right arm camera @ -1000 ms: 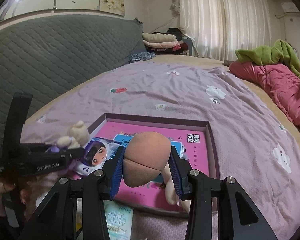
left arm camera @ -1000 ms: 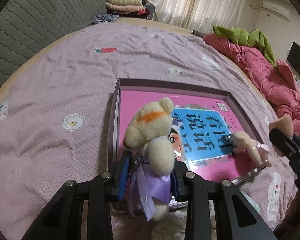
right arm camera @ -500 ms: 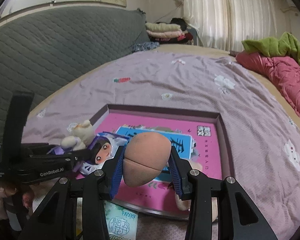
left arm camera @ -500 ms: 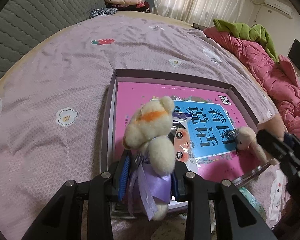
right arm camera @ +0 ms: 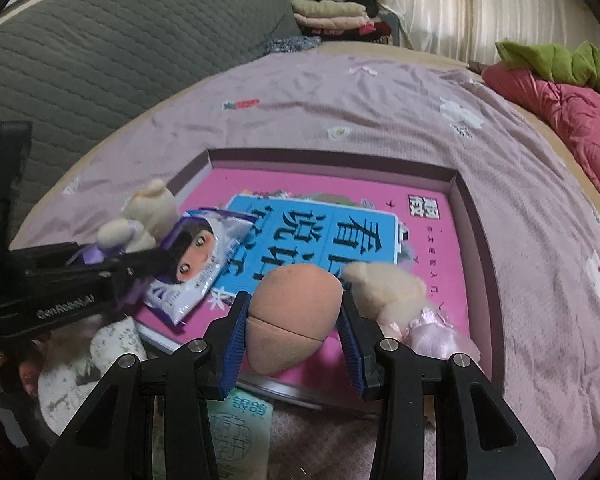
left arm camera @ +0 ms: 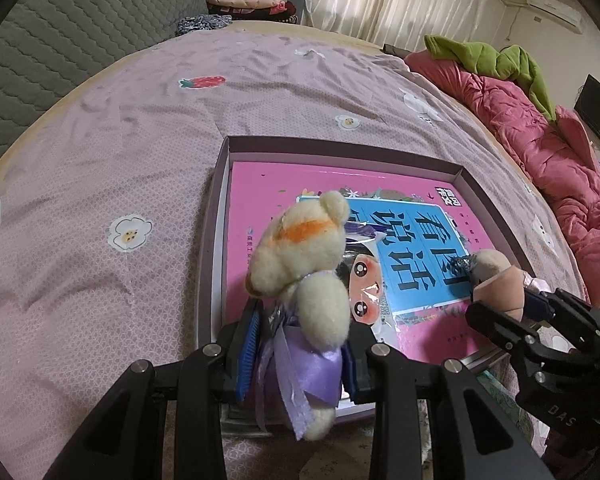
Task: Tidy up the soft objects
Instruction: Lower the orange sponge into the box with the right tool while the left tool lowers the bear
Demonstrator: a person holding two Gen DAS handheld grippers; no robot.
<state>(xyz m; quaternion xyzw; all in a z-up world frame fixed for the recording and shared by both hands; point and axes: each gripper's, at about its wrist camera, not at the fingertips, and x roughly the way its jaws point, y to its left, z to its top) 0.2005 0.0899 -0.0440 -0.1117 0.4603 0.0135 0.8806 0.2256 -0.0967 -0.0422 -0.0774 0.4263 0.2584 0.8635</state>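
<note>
Hovering over the shallow box (left arm camera: 476, 184) on the bed (left arm camera: 100, 160), both tongs were clenched on soft toys: left tongs (left arm camera: 300, 344) grasping a cream bear in purple ribbon (left arm camera: 300, 256), right tongs (right arm camera: 292, 324) grasping a peach-coloured sponge egg (right arm camera: 292, 308). The egg hung directly above the pink book (right arm camera: 428, 248) lining the box, its long axis tilted, so the drop looked to lie straight below. Right hand nearer the box's near edge. Counted: two bears, the second in pink (right arm camera: 396, 292) lying beside the egg; one egg; one snack packet (right arm camera: 196, 256); one book
</note>
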